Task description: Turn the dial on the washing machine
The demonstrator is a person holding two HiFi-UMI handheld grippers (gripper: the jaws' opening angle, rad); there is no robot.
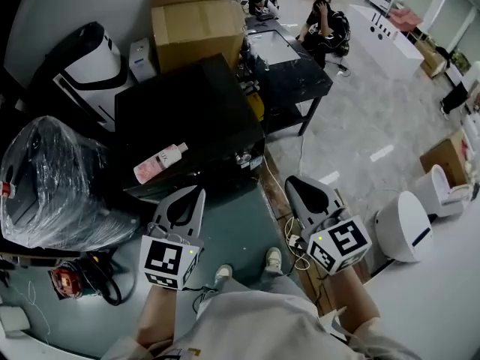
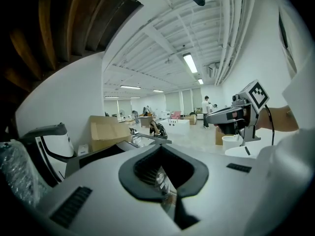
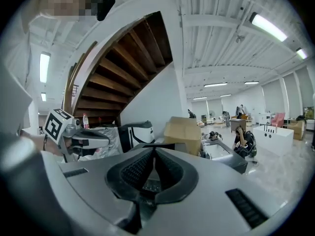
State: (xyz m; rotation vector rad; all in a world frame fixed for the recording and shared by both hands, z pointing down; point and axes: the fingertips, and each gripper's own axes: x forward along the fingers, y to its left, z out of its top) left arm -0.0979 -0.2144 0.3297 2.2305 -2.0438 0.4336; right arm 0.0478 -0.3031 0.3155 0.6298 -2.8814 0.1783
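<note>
Room: open hall, pale marbled floor [image 1: 360,126] stretching off to the right of the right claw [image 1: 291,180], ceiling strip lights running overhead, a wooden staircase [image 3: 128,68] rising above and to its left. A person [image 1: 324,25] is crouching far ahead of that claw. Both claws are hovering over a grey-green floor mat [image 1: 232,231].

Surface: the flat black top of the washing machine [image 1: 187,111] is lying just ahead of the left claw [image 1: 196,192]. A pink bottle [image 1: 160,163] with a white cap is lying on its side on that top, ahead and slightly left of the left claw.

Containers: a closed cardboard box [image 1: 196,30] is sitting beyond the machine; its contents are not showing. A clear plastic-wrapped bundle [image 1: 52,182] is sitting to the left of the left claw, with something dark inside. A black table [image 1: 300,88] carrying a shallow grey tray [image 1: 271,47] is standing ahead of the right claw.

Task's thing: the machine is showing as a dark, boxy body. A small shiny round part [image 1: 241,157] is sitting at its front right corner, between and ahead of the two claws; I cannot tell whether it is the dial.

Claws: the left claw is clenched tip to tip, gripping nothing. The right claw is likewise clenched and empty. Neither is touching the machine.
</note>
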